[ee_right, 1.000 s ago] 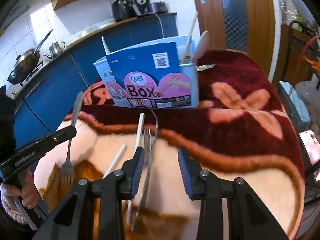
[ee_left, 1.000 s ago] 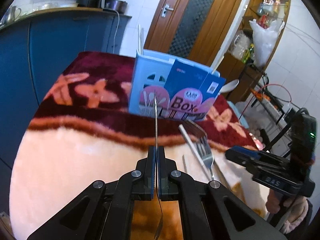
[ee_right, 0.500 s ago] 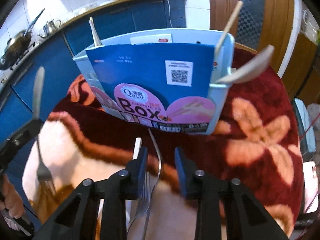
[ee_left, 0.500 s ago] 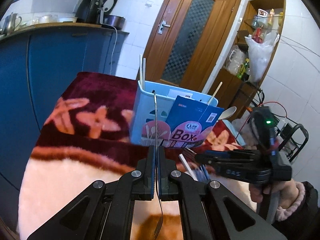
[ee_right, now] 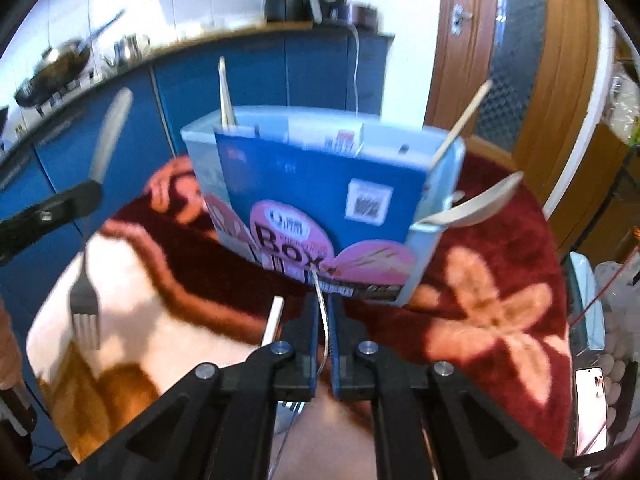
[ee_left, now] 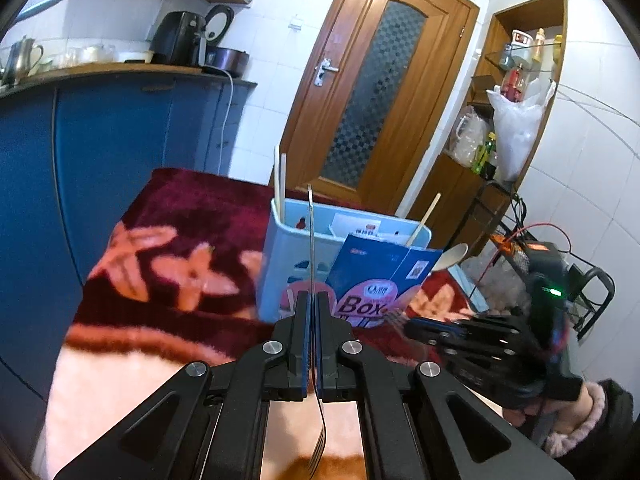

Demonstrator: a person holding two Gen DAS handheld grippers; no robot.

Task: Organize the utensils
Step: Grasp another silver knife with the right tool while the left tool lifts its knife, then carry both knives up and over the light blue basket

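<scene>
A: Step check. Your left hand-held gripper (ee_left: 311,312) is clamped on a fork (ee_left: 310,248), handle up, tines hanging below the jaws. It rides clear above the blanket-covered counter (ee_left: 168,240), in front of the light-blue utensil box (ee_left: 280,264).

B: And your right hand-held gripper (ee_right: 323,320)?

A: Its jaws have just been closing. They now pinch a second fork (ee_right: 324,332) by the thin neck of its handle; the tines are barely visible under the jaws, low against the blanket. A white chopstick (ee_right: 273,322) lies just beside it on the counter, untouched.

B: So, the step in hand?

A: Judged from this: pick-up is done on both sides, delivery is not. The box already holds chopsticks (ee_right: 226,92) at its left corner, one wooden stick at the right, and a white spoon (ee_right: 476,206) hanging out over the right wall. Neither fork is in yet.

B: What does the next move call for?

A: You probably need to carry the left fork up and over the near rim and lower it into a compartment before letting go. Which compartment is free I cannot tell; the cardboard label (ee_right: 320,200) hides the inside. Watch that the label does not catch the tines.

B: Risk on the right?

A: A thin, off-centre pinch. The fork may swing as you lift.
</scene>
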